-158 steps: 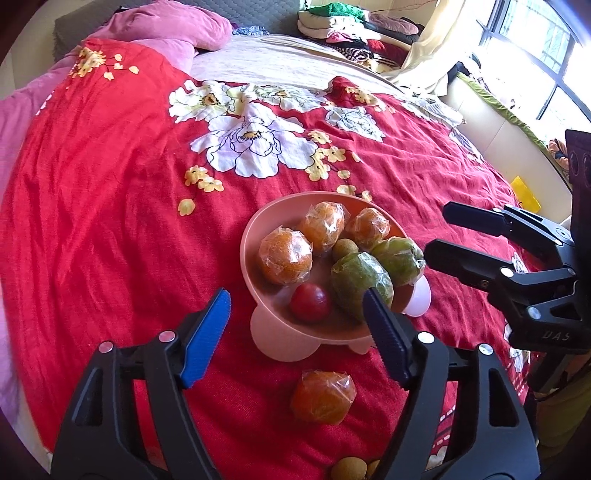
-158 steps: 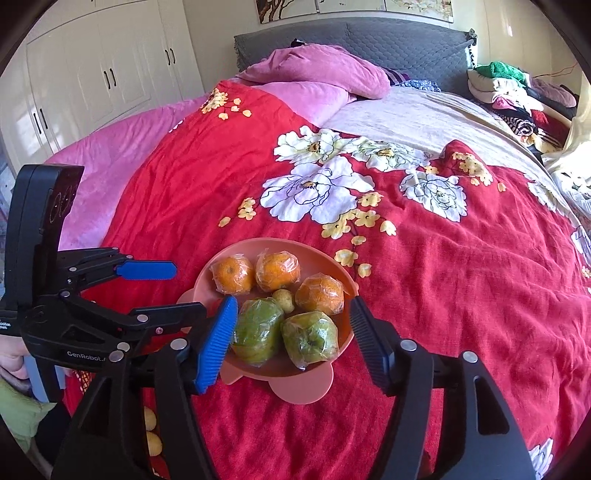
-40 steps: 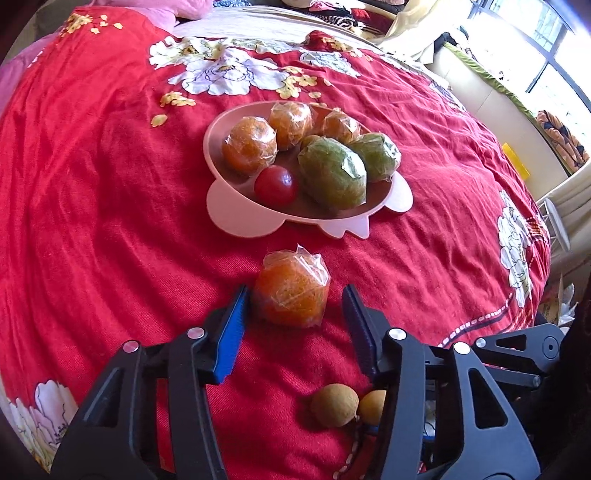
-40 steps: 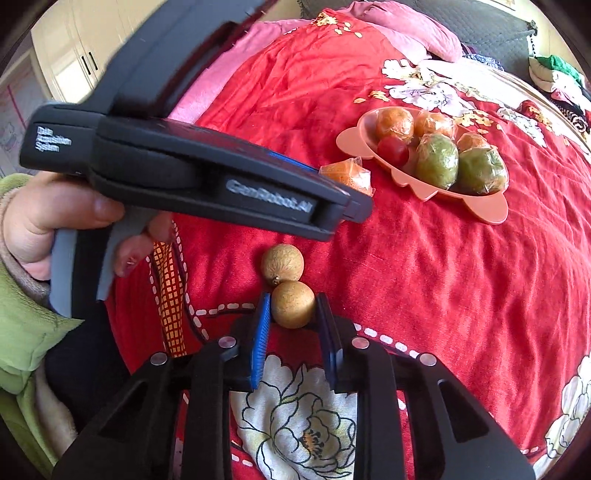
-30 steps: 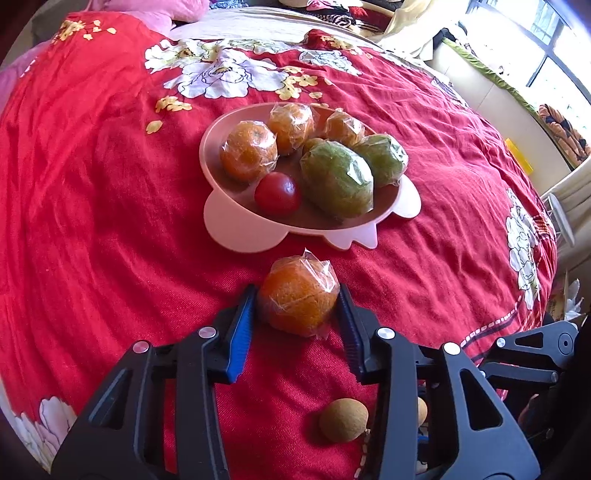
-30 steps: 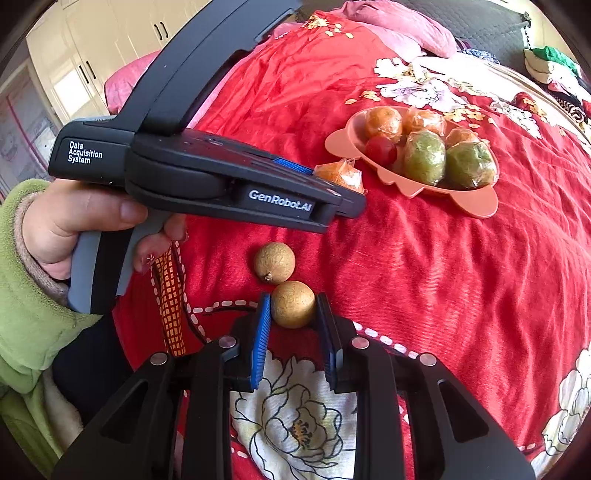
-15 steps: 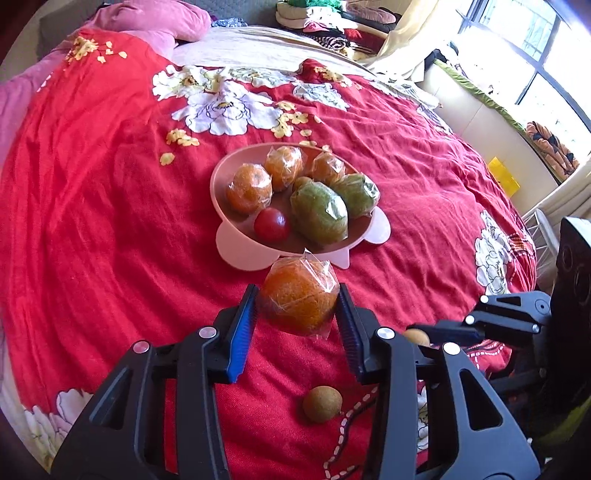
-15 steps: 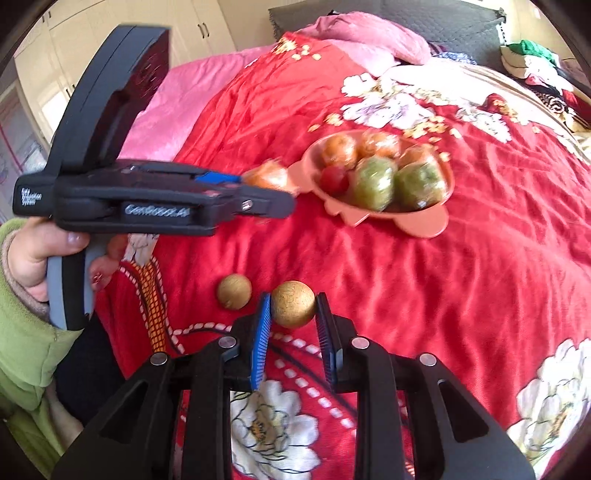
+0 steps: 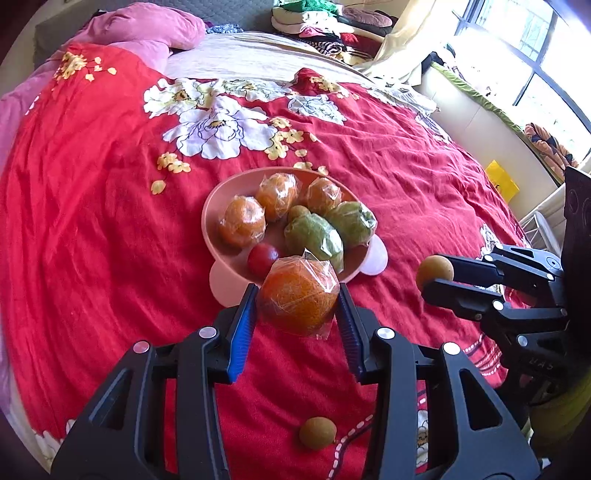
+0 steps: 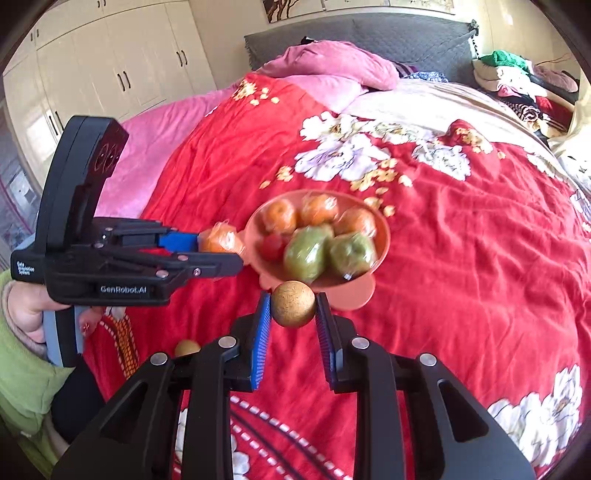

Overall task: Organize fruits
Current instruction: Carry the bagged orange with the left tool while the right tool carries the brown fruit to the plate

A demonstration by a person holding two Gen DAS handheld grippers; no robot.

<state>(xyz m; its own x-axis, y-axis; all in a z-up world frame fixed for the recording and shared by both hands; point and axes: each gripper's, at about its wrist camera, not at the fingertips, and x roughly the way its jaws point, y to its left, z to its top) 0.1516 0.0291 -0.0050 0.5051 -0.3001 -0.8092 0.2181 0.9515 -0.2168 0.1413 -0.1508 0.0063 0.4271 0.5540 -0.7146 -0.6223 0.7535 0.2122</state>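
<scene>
My left gripper (image 9: 297,301) is shut on a plastic-wrapped orange (image 9: 297,297) and holds it in the air just before the pink bowl (image 9: 214,206). The bowl holds three wrapped oranges, two wrapped green fruits (image 9: 314,236), a red tomato (image 9: 263,257) and a small brown fruit. My right gripper (image 10: 293,306) is shut on a round brown longan (image 10: 293,303), raised near the bowl's (image 10: 382,236) front rim; it also shows in the left wrist view (image 9: 434,272). A second longan (image 9: 317,432) lies on the red bedspread.
The red floral bedspread (image 9: 92,206) covers the bed. Pink pillows (image 10: 332,62) lie at the head, folded clothes (image 9: 317,18) at the far side. White wardrobes (image 10: 110,59) stand to the left, a window (image 9: 535,55) to the right.
Both grippers closed on their fruits on the bedspread, lifted them and moved them toward the bowl. One longan stayed on the bedspread.
</scene>
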